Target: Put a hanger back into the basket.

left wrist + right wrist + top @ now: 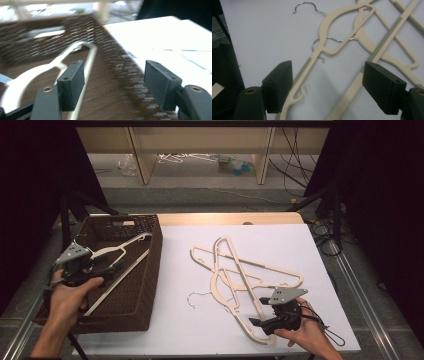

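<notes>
From the high view, the left tongs (pixel 87 265) hover over the brown woven basket (pixel 150 270) at the tabletop's (pixel 200 320) left side, where one cream hanger (pixel 117 251) lies inside. The right tongs (pixel 267 317) sit at the near edge of a tangle of hangers (pixel 240 270) on the white surface.

In the left gripper view, the left tongs (pixel 113 85) stand wide apart with nothing gripped; the hanger (pixel 75 55) lies in the basket (pixel 112 62) below, passing behind one pad.

In the right gripper view, the right tongs (pixel 328 87) gape open, empty, straddling the cream arms of the hanger pile (pixel 342 37) without pressing on them.
</notes>
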A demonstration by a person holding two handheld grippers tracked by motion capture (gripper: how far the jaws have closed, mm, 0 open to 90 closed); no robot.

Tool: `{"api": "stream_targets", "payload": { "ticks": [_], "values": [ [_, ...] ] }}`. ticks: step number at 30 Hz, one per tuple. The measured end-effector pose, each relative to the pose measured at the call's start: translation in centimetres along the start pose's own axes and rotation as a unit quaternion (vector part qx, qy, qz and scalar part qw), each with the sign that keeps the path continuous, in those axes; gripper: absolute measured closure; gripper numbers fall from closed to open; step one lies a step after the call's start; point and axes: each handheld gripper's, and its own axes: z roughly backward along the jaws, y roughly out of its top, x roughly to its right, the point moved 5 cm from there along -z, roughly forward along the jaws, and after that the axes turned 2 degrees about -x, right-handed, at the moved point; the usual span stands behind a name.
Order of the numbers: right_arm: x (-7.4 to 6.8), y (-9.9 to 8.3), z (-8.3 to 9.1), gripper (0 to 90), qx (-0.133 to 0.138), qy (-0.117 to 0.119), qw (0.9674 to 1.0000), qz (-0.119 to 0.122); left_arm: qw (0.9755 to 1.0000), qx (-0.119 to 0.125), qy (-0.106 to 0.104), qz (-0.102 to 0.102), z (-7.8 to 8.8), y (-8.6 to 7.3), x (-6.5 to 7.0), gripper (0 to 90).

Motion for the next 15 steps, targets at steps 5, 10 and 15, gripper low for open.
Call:
{"api": "stream_targets", "payload": {
  "ticks": [5, 10, 15],
  "values": [
    [0.4, -0.2, 0.1, 24.8, 0.006, -0.009, 0.9999, -0.008, 0.9975, 0.013, -0.042, -0.055, 0.3, 0.4, 5.3, 29.2],
    [0.5, -0.3, 0.1, 24.8, 0.009, -0.015, 0.9997, -0.015, 0.9908, 0.028, -0.088, -0.099, -0.3, -0.6, 10.1, 25.6],
    [0.2, -0.2, 0.0, 24.8, 0.005, -0.011, 0.9998, -0.014, 0.9888, 0.019, -0.11, -0.098, -1.1, -2.8, 12.8, 19.7]
  ]
}}
